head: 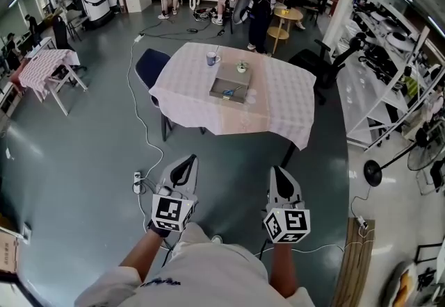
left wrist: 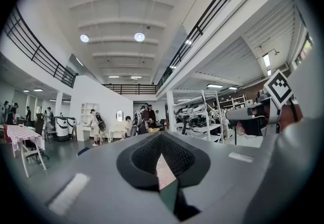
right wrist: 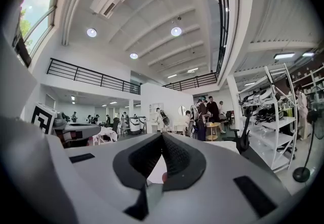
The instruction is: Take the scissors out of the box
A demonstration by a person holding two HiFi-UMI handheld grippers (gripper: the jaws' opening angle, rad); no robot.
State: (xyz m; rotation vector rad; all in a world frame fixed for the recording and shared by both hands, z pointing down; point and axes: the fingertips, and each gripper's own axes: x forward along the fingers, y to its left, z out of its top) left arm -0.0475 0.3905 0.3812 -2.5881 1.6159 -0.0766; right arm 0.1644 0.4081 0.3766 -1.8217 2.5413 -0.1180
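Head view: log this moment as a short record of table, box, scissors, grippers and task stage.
table: cloth-covered, ahead of the person
box: open, on the table
scissors: in the box, at its near end
mug: on the table, beyond the box
left gripper: shut, empty, short of the table
right gripper: shut, empty, short of the table
stage: scissors not yet reached

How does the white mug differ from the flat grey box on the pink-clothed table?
The white mug is small, round and upright; the flat grey box is wide, low and squarish. The box is open and holds blue-handled scissors; what the mug holds cannot be seen. Both stand on the pink-clothed table, the mug by the box's far left corner.
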